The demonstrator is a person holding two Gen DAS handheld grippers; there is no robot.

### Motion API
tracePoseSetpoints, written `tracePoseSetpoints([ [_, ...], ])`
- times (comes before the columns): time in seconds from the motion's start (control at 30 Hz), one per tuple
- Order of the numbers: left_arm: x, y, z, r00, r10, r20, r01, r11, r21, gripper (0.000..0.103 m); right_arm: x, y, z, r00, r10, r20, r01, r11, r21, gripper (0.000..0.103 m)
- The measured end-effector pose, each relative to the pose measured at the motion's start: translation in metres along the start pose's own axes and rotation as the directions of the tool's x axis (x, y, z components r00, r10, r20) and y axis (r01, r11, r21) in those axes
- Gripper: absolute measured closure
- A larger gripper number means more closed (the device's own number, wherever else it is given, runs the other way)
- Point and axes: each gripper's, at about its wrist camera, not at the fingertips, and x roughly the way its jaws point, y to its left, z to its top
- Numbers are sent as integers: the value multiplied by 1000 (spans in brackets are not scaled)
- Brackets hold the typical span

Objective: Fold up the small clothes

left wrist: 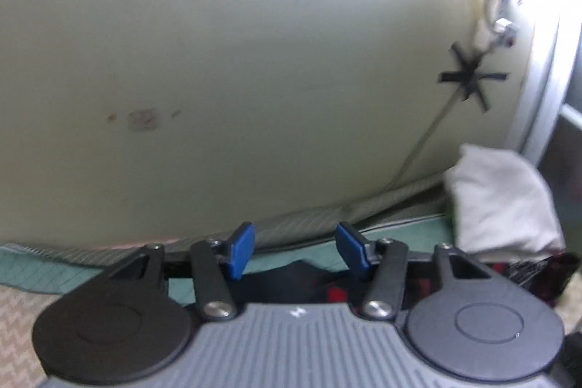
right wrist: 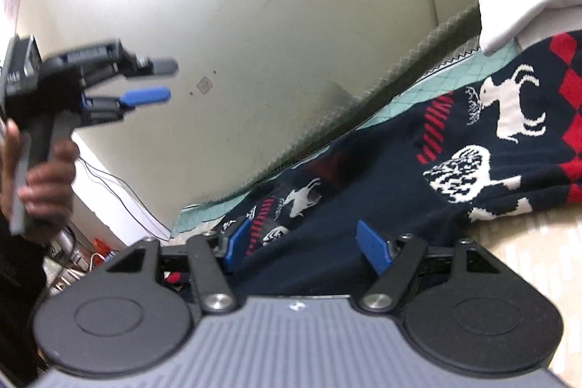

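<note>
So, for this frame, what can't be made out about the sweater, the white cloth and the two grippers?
- Navy patterned sweater: its near part is hidden behind the right gripper; the right edge of the right wrist view cuts it off.
- Right gripper: whether its pads press the sweater is unclear.
- White folded cloth: blurred in the left wrist view, cut off in the right; garment type unreadable.
- Left gripper: open and empty; motion-blurred in the right wrist view.

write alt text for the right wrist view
The right gripper hovers open over a navy sweater patterned with white deer and red diamonds. At left, a hand holds the left gripper open in the air.
</note>
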Motion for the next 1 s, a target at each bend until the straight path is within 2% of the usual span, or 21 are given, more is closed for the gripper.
tracePoseSetpoints([
  [0.1,3,44,-12,996,85,-21,-87,992,-94,47,-3,3,0,1000,-1,11,1,1000,-17,34],
  [0.23,10,122,-51,977,187,-98,-205,951,-233,40,-18,4,10,997,-25,79,28,999,-37,34],
  [0.3,13,159,-78,972,183,-150,-223,922,-316,39,-24,-1,24,994,-27,103,32,999,-40,34],
  [0.4,22,196,-114,966,158,-206,-233,881,-412,39,-9,1,49,988,-123,95,137,979,-153,34],
  [0.47,29,203,-131,966,139,-218,-224,869,-442,39,17,-1,64,986,-160,50,167,958,-233,39],
  [0.53,27,210,-146,972,101,-213,-192,861,-471,39,47,-1,71,974,-224,7,217,935,-281,40],
  [0.63,37,205,-157,975,64,-212,-162,860,-484,37,88,-10,80,960,-270,-68,242,931,-274,44],
  [0.67,39,207,-160,975,63,-215,-162,861,-481,35,98,-14,84,953,-289,-89,257,930,-263,50],
  [0.7,38,201,-159,976,73,-203,-163,867,-471,30,108,-19,86,950,-287,-123,251,936,-246,75],
  [0.73,38,197,-158,977,72,-201,-160,872,-463,28,113,-21,86,948,-279,-154,239,942,-234,91],
  [0.77,39,195,-157,978,66,-199,-152,875,-460,28,114,-20,84,947,-275,-163,233,943,-238,92],
  [0.83,41,190,-155,982,54,-184,-133,882,-452,34,104,-11,83,957,-262,-128,219,936,-276,96],
  [0.93,44,180,-147,986,53,-159,-116,897,-426,40,64,-3,91,983,-180,-35,168,961,-221,100],
  [1.0,45,172,-143,989,52,-142,-106,907,-407,43,31,2,89,984,-172,44,178,958,-223,100],
])
